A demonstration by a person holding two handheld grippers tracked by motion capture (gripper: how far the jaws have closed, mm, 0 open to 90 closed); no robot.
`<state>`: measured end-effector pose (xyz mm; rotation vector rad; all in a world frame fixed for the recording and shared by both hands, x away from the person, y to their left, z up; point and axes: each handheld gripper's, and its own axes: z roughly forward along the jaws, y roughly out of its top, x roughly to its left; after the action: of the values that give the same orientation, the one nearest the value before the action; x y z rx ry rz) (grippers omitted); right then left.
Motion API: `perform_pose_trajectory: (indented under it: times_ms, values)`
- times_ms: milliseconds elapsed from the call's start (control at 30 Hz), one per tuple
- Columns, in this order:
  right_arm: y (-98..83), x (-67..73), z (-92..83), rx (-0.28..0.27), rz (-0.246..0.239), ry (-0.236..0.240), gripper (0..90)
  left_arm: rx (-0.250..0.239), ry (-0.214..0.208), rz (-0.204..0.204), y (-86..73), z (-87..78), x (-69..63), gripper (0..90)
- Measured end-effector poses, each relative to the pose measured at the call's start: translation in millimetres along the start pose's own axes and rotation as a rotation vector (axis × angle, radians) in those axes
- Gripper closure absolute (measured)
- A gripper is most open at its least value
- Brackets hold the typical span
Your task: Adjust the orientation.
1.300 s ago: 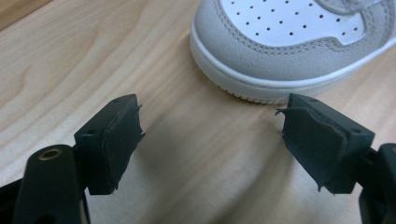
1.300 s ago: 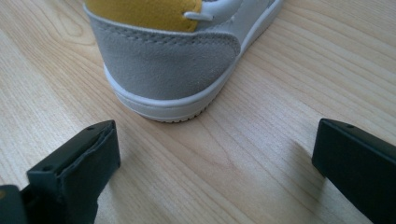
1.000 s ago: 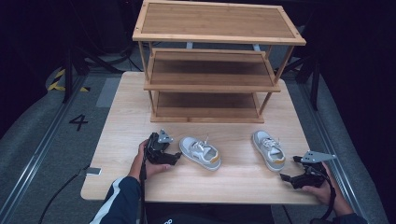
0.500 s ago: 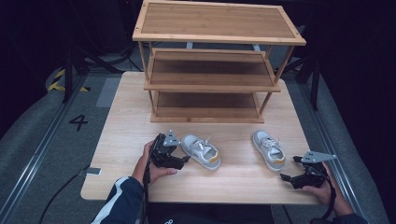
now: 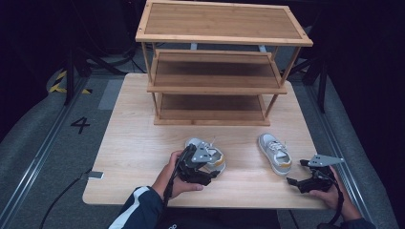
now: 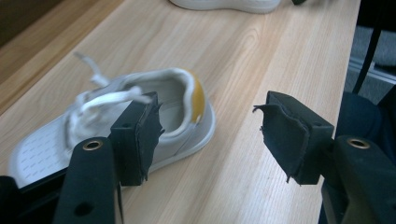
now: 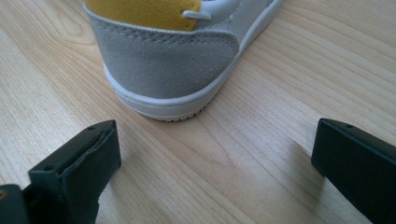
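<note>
My left gripper (image 5: 214,175), jaws just closing yet parted with nothing gripped, hangs over the near shoe (image 6: 116,121). My right gripper (image 5: 299,182) gapes behind the other shoe (image 5: 275,152). Pale wood surface (image 5: 133,138); shoe rack (image 5: 215,62) beyond; dark room.

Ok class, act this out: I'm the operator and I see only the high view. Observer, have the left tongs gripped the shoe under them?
Observer: No. In the left gripper view the left tongs have just been closing but stand open. Nothing is clamped between them, and the heel of the left shoe sits by one pad, unpressed.
Operator: And the right tongs?
Observer: The right tongs are wide open and face the grey heel of the right shoe, with bare table in between.
</note>
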<state>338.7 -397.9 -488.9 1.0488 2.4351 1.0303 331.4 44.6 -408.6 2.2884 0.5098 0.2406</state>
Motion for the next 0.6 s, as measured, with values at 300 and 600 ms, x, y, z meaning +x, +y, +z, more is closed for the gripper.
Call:
perform_pose_trajectory:
  times_ms: [300,600]
  values:
    - [0.0,0.0,0.0,0.000,0.000,0.000,1.6,0.051,-0.025,-0.028,3.9,30.4,7.2,40.7]
    - [-0.1,-0.1,0.0,0.000,0.000,0.000,1.7,0.102,-0.066,-0.004,2.2,52.4,13.9,55.4]
